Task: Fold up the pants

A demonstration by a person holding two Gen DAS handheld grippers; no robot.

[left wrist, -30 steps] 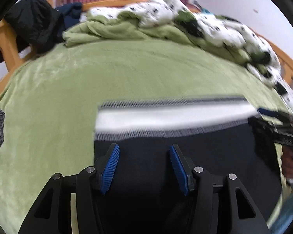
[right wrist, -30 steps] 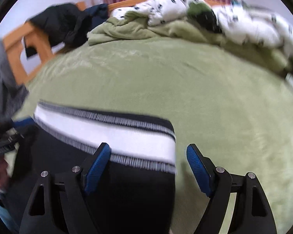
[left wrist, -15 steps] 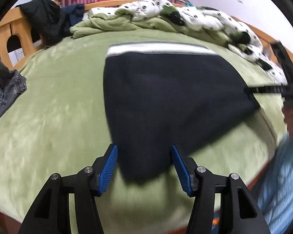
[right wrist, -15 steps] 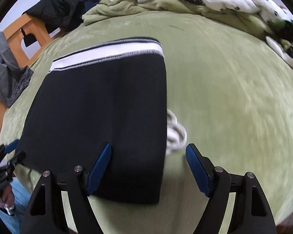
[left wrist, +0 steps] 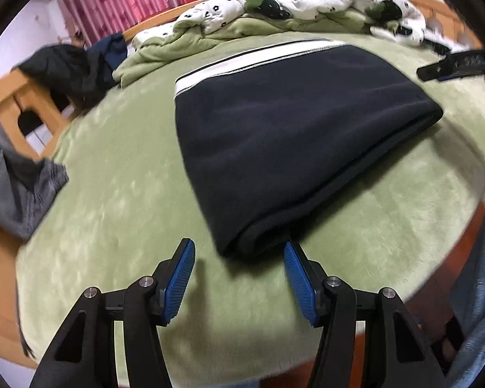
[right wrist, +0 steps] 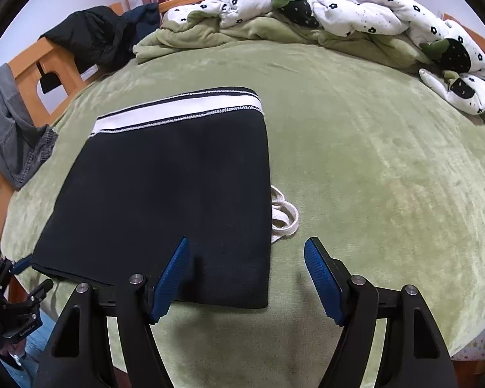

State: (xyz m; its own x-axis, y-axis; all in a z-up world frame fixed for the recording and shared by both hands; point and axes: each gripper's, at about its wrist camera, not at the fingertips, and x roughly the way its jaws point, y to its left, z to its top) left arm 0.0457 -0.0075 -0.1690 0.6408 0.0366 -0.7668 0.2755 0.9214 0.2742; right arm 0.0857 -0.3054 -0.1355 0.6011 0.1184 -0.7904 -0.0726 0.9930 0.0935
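Observation:
The black pants [left wrist: 284,135] lie folded into a flat rectangle on the green bed cover [left wrist: 119,200], with the white striped waistband [left wrist: 255,58] at the far edge. They also show in the right wrist view [right wrist: 171,187], with a white drawstring [right wrist: 283,216] sticking out at the right side. My left gripper [left wrist: 239,258] is open and empty, just short of the near left corner of the fold. My right gripper [right wrist: 245,255] is open and empty above the near right corner.
A crumpled white flowered quilt [right wrist: 355,9] and green blanket lie along the far side. Dark clothes [right wrist: 93,35] and grey jeans [right wrist: 9,129] hang on the wooden bed frame at left. The bed's near edge is close below both grippers.
Both grippers have pulled back toward the near edge of the bed, away from the waistband. The pants now lie flat and released; the drawstring came into view.

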